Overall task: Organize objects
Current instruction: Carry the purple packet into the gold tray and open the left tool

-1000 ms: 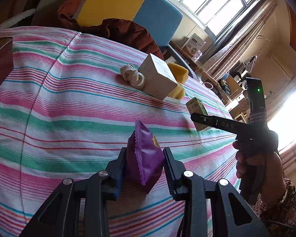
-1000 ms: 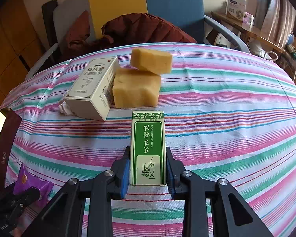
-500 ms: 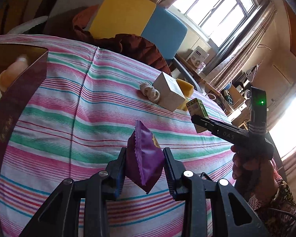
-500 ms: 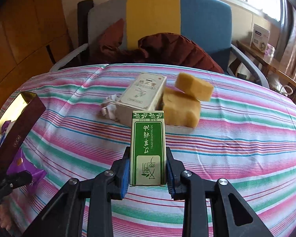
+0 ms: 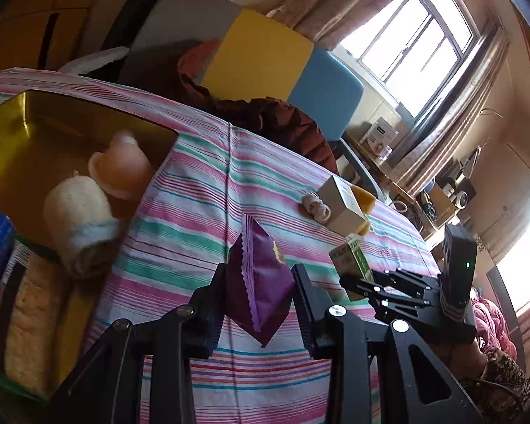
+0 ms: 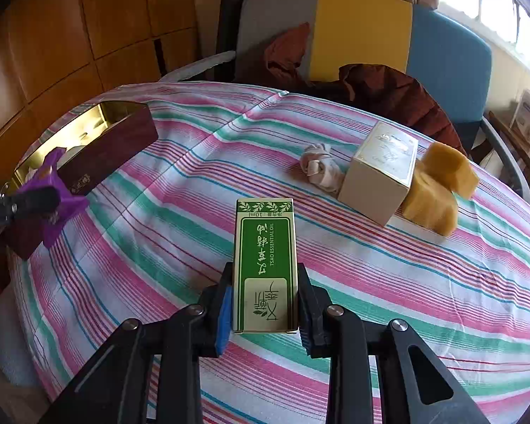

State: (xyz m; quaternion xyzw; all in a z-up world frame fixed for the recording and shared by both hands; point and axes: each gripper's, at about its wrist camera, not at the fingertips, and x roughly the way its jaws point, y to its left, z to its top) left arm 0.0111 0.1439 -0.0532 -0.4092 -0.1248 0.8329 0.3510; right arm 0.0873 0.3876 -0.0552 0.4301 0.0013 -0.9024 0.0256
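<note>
Swung leftward since a second ago — gold-lined box now fills the left wrist view, rolled cloth and a peach-coloured item already inside. Left gripper clamped on the purple sachet, held above the striped cloth just short of the box. Right gripper pinching the green carton, also airborne. Best to carry the sachet over the rim, lower into a free gap, then release — carton after. Carton reads "TSAO ESSENTIAL OIL", "10ml". Cream box print illegible.
</note>
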